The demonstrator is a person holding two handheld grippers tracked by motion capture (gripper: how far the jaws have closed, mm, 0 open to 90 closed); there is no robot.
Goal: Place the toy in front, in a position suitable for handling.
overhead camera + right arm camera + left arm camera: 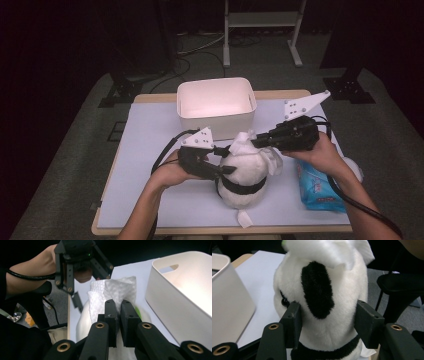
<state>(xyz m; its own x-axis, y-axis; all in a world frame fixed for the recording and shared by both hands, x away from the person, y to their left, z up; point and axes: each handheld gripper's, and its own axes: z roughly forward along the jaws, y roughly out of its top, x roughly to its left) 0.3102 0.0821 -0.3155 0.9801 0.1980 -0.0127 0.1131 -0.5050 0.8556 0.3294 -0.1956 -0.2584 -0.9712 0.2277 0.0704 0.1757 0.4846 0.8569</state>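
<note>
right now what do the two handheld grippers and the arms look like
Both the left gripper and the right gripper are black, with two blocky jaws, brass-ringed holes in the linkages and a pale three-cornered plate on top. A black cable trails from each. The forearms are bare, no sleeves showing.

The desk (pixel 150 200) has a pale wooden edge and a light sheet over its top, and it stands on grey carpet (pixel 75 150). Behind it the room lies dark, with black stand feet (pixel 117 92), trailing cables (pixel 200 50) and a white metal frame (pixel 262 30).
</note>
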